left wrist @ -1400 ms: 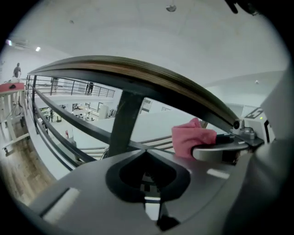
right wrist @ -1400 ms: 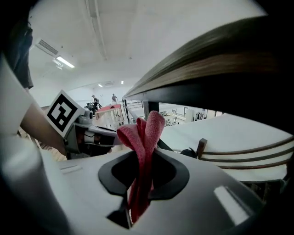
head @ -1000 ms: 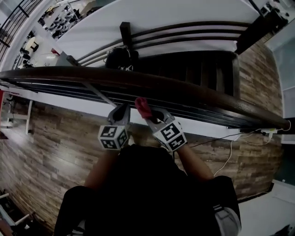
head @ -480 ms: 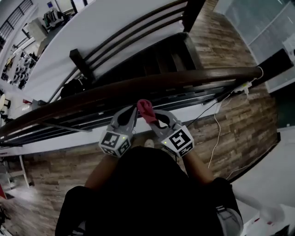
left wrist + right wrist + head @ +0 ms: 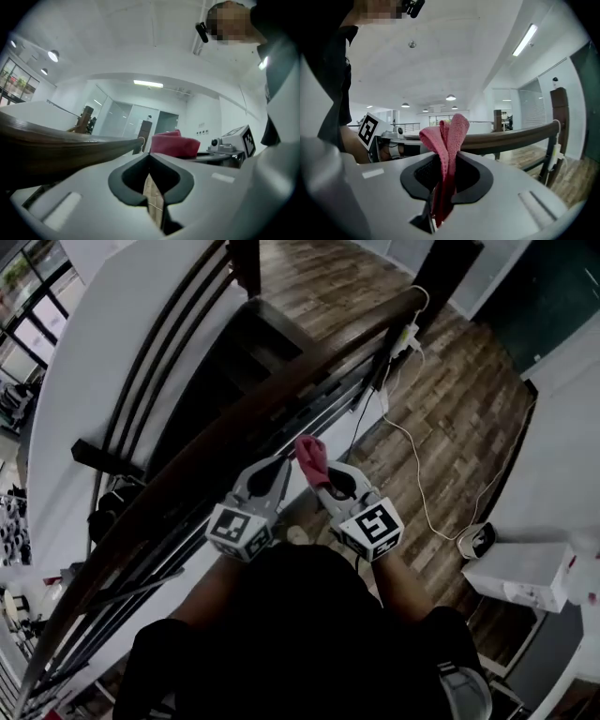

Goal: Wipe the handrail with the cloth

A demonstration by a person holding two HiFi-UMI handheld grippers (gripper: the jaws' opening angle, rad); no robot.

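A dark wooden handrail (image 5: 234,427) runs diagonally from lower left to upper right in the head view. Both grippers sit side by side just on the near side of it. My right gripper (image 5: 325,476) is shut on a folded red cloth (image 5: 310,458), which sticks up from its jaws close to the rail. In the right gripper view the cloth (image 5: 447,138) is pinched between the jaws, with the handrail (image 5: 511,136) behind it. My left gripper (image 5: 271,472) is shut with nothing in it. The left gripper view shows the handrail (image 5: 61,145) at left and the cloth (image 5: 173,144) at right.
Beyond the rail a dark staircase (image 5: 272,334) drops away, with thin metal bars (image 5: 141,563) under the rail. On the wood floor lie a white cable (image 5: 412,442) and a white box (image 5: 520,573). A dark post (image 5: 559,122) stands at the rail's end.
The head view has swung round, so the handrail now runs diagonally instead of across. Both grippers stay together beside the rail, the right still holding the cloth.
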